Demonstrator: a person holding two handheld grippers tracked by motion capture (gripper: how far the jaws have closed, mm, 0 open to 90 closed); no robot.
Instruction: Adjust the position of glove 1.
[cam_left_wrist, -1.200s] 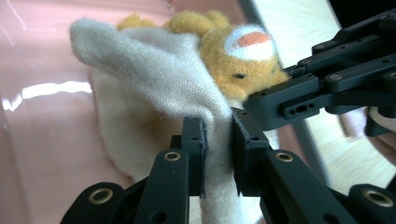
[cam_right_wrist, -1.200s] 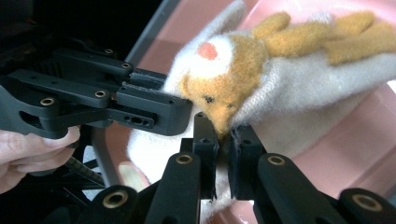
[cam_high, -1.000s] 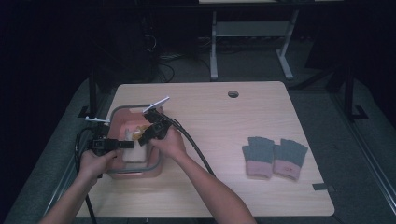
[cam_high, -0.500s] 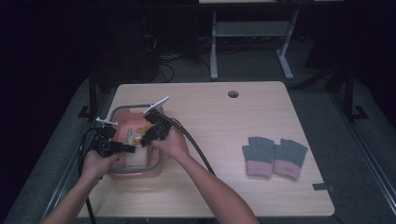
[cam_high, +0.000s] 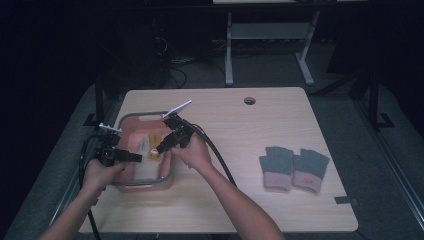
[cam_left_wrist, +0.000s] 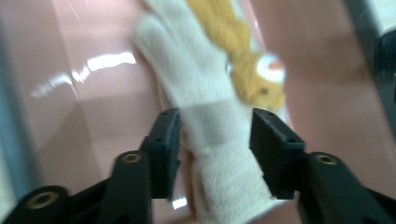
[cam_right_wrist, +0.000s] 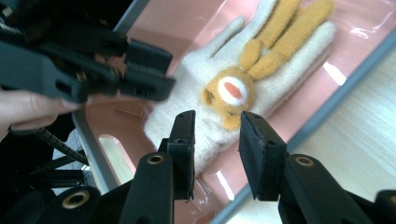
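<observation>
A cream glove (cam_right_wrist: 280, 70) with an orange bunny on it lies flat in a pink basket (cam_high: 145, 114) with a grey rim, at the table's left. My left gripper (cam_left_wrist: 215, 135) is low in the basket; its jaws have just been opening and now stand apart on either side of the glove's cuff (cam_left_wrist: 219, 182). My right gripper (cam_right_wrist: 217, 135) hovers over the glove near the bunny's face, its jaws opened moments ago, with nothing between them. In the high view the left gripper (cam_high: 137, 158) and right gripper (cam_high: 156, 149) point at each other over the glove (cam_high: 152, 145).
Two grey gloves with pink cuffs (cam_high: 294, 167) lie side by side on the right of the wooden table (cam_high: 250, 140). A cable hole (cam_high: 249, 100) sits near the far edge. Dark floor and a stand's legs lie beyond.
Both grippers' jaws have spread apart. The right gripper has drawn slightly up and away from the glove, which rests in the basket. The left hand has stayed in place.
</observation>
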